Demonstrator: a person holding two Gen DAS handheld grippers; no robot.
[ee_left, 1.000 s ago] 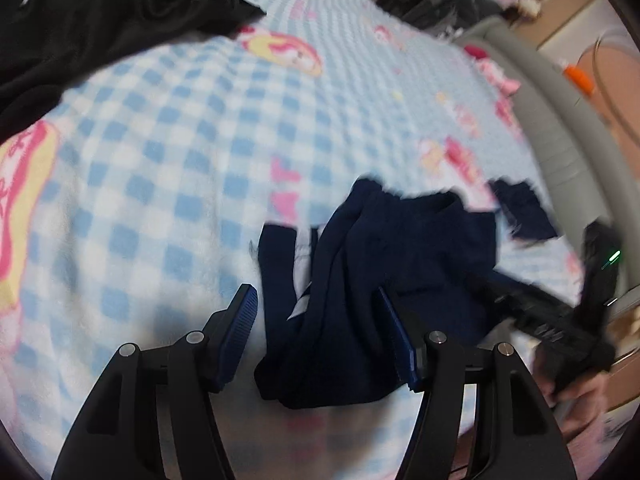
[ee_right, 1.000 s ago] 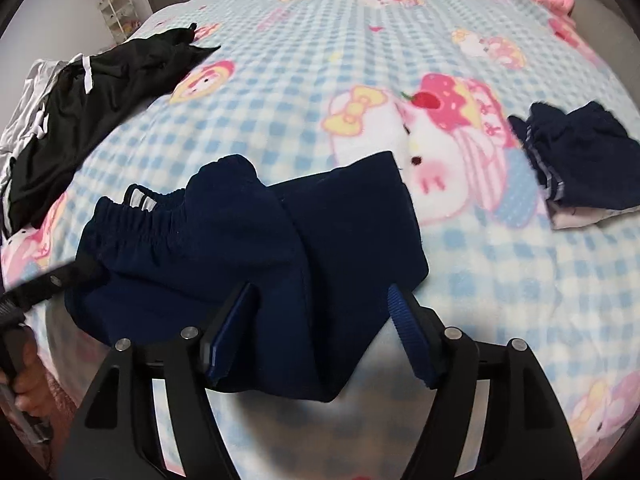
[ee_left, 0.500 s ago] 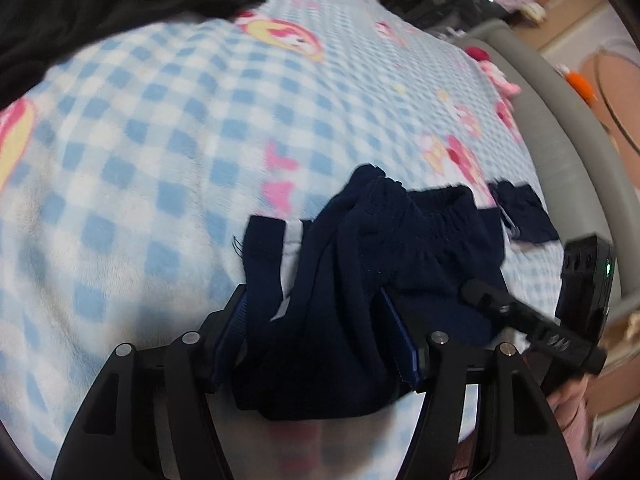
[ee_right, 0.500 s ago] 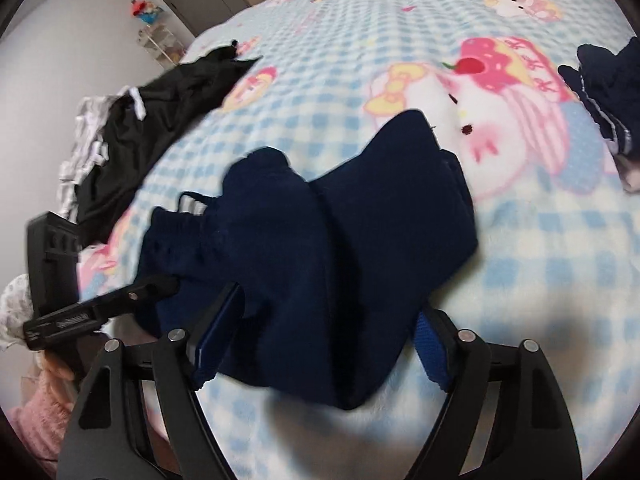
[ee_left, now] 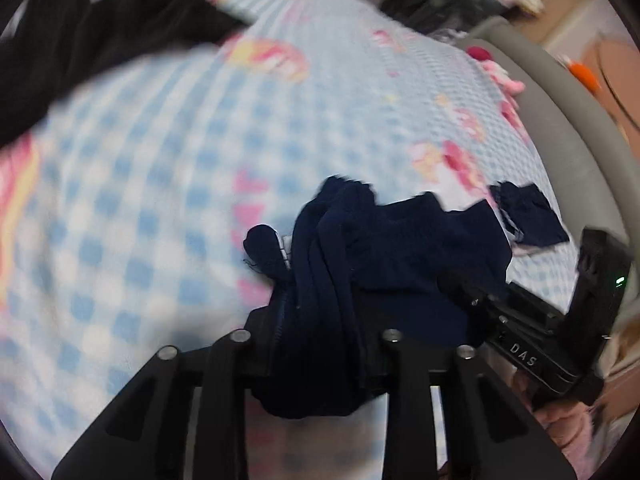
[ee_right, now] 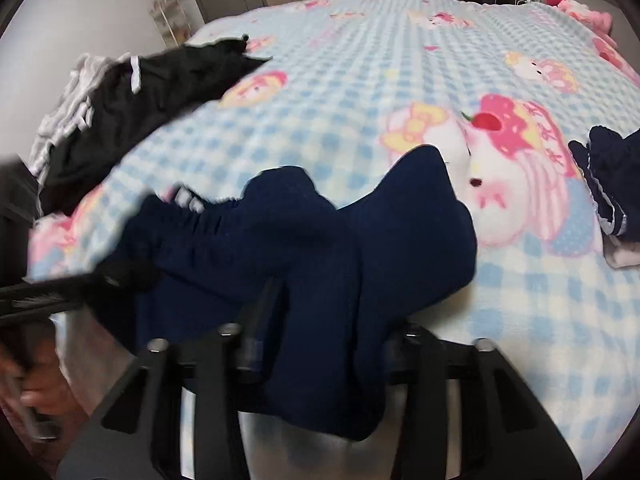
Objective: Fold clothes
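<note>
Navy shorts with an elastic waistband lie bunched at the near edge of the bed; they also show in the right wrist view. My left gripper is shut on the waistband end of the shorts. My right gripper is shut on the leg end, and cloth hides both sets of fingertips. The right gripper's body shows at the right of the left wrist view. The left gripper's body shows blurred at the left of the right wrist view.
The bed has a blue checked blanket with pink cartoon prints. A black garment lies at the far left on a striped one. A folded navy garment lies at the right. A grey headboard runs along the right.
Both grippers have closed on the navy shorts, which were lying between open jaws before. The cloth is now bunched and lifted slightly at the bed's near edge.
</note>
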